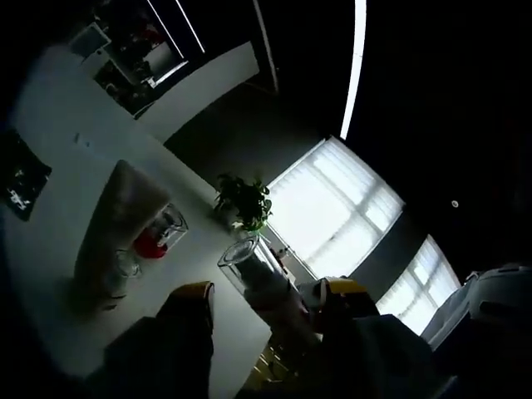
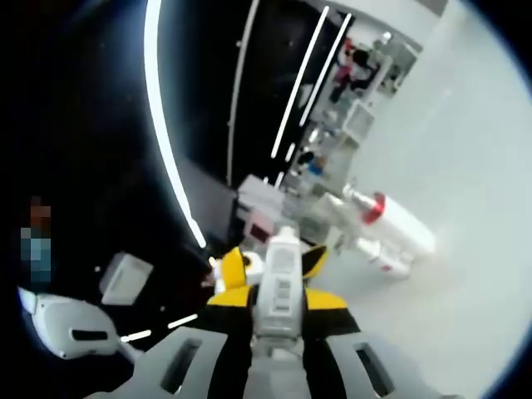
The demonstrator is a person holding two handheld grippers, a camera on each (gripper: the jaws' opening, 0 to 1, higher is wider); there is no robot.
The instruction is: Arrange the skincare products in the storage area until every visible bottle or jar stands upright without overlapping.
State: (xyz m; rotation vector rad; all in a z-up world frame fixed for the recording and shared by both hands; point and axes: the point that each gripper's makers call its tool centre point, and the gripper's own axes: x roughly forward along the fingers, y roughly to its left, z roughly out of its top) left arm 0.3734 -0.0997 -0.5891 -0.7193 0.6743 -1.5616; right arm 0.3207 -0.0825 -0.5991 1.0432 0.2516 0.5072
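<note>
Right tongs [image 2: 270,270] around white bottle [image 2: 278,287]

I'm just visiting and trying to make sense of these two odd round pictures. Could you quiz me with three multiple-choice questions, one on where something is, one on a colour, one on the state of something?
1. In the right gripper view, where is the white bottle with the red band?
A. Clamped in the tongs
B. On the white table beyond the tongs
C. On a chair

2. In the left gripper view, what colour are the contents of the clear jar by the grey box?
A. Red
B. Blue
C. Green

3. What are the right tongs doing?
A. Open, holding nothing
B. Shut on a white bottle
C. Shut on a plant

Answers:
1 B: the white bottle with the red band appears to lie on its side on the white table.
2 A: the clear jar beside the grey box shows red inside.
3 B: the right tongs clamp a white bottle.
</note>
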